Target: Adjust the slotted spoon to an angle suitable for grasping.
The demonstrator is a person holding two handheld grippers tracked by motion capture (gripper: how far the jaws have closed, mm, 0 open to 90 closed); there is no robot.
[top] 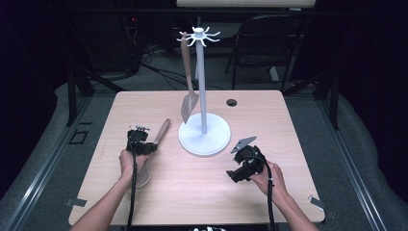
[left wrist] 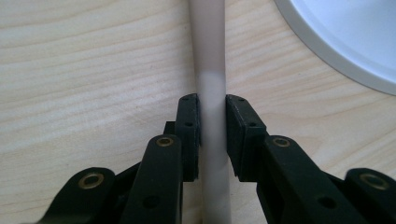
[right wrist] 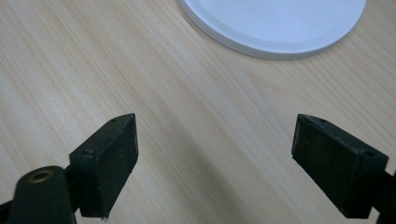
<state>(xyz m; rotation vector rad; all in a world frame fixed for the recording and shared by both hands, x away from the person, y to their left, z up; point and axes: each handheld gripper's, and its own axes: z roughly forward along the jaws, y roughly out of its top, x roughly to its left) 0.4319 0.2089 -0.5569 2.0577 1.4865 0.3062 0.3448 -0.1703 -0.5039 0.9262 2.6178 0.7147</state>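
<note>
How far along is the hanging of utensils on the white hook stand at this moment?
Done: one tan wooden spatula hangs from the white hook stand. In hand: the left gripper is clamped on the pale handle of a slotted spatula lying on the light wooden table. The right gripper waits open. Left: lifting it and hooking it on.

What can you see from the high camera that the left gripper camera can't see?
High view alone: the whole stand with its pole and hooks, a spatula hanging from a hook, the right gripper open over bare table, a chair behind, and the slotted head of the utensil lying by the left hand.

Left gripper view alone: up close, both pads pressing the utensil's pale handle from either side.

Both: the left gripper, that handle, the stand's white base and the wooden table.
</note>
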